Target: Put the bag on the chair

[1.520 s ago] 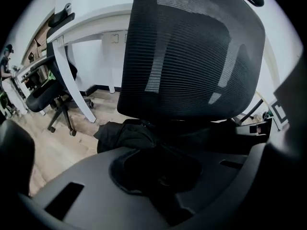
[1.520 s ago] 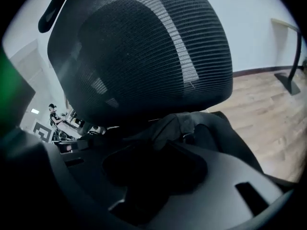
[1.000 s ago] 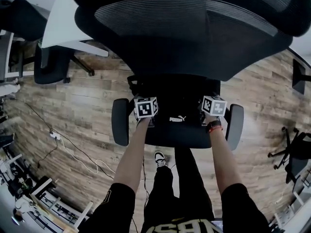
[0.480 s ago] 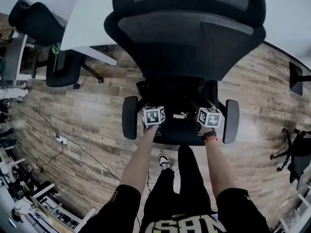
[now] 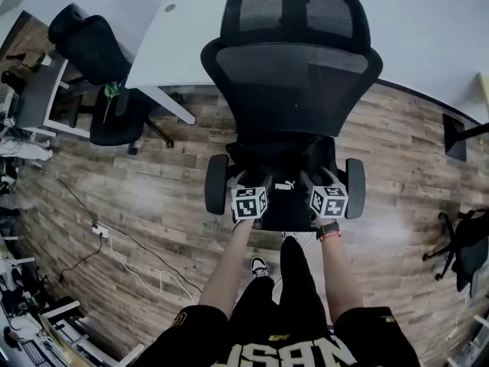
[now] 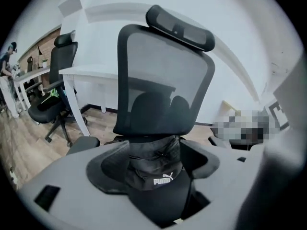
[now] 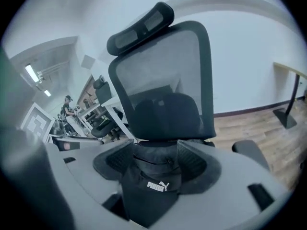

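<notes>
1. Sitting on the chair (image 5: 294,90) seat, back against the backrest: black bag (image 5: 284,176), logo facing front. That is where the task wants it.
2. Left gripper (image 6: 156,159): jaws spread, bag framed in the gap, no squeeze visible.
3. Right gripper (image 7: 153,164): same, jaws apart.
4. Both are at the seat's front edge, either side of the logo. This fits letting go or reaching to grab, and I can't settle which.

Both tongs (image 6: 156,153) (image 7: 156,155) farther from chair (image 5: 294,90)
</notes>
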Motion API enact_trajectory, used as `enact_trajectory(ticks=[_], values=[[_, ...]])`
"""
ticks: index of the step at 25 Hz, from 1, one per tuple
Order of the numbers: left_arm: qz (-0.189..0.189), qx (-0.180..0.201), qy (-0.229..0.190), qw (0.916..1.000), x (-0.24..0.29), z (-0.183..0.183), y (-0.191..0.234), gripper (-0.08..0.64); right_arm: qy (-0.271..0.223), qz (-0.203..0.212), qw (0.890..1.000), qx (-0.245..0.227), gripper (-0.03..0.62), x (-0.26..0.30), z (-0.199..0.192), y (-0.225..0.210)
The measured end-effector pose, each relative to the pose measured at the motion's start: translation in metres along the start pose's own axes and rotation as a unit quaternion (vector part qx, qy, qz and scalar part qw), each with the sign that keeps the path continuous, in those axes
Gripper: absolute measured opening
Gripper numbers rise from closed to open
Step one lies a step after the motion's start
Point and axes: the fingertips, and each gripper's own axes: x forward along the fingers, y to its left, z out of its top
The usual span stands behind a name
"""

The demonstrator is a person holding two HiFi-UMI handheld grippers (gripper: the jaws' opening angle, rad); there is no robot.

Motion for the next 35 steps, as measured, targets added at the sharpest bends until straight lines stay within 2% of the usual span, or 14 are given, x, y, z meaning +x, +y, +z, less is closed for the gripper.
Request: enact_trajectory(ticks=[7,12,18,22,26,30,35], values=[[-0.009,0.012,-0.069,0.9975,-0.068,0.040,-0.020,0.339,-0.062,-0.002,0.997,-0.041,0.270,-0.061,0.044,0.034],[-0.007,0.041,-0.115,0.9925,-0.123,0.061,-0.035,0.307,-0.103,-0.007,0.992,-0.072,0.263,-0.117,0.064,0.055],[-0.026,0.066,-0.183,0.9806,-0.190,0.087,-0.066,0.268,-0.147,0.000,0.985,-0.095,0.210,-0.183,0.088,0.085],[-0.029,0.089,-0.219,0.9712,-0.236,0.102,-0.079,0.213,-0.184,0.001,0.978,-0.103,0.170,-0.223,0.101,0.110],[-0.030,0.094,-0.252,0.9627,-0.274,0.116,-0.087,0.150,-0.218,0.011,0.970,-0.107,0.107,-0.254,0.110,0.134],[-0.031,0.099,-0.274,0.9561,-0.302,0.121,-0.089,0.092,-0.240,0.018,0.963,-0.120,0.069,-0.279,0.114,0.157],[-0.032,0.111,-0.292,0.9495,-0.328,0.119,-0.094,0.053,-0.266,0.014,0.955,-0.127,0.030,-0.305,0.115,0.173]])
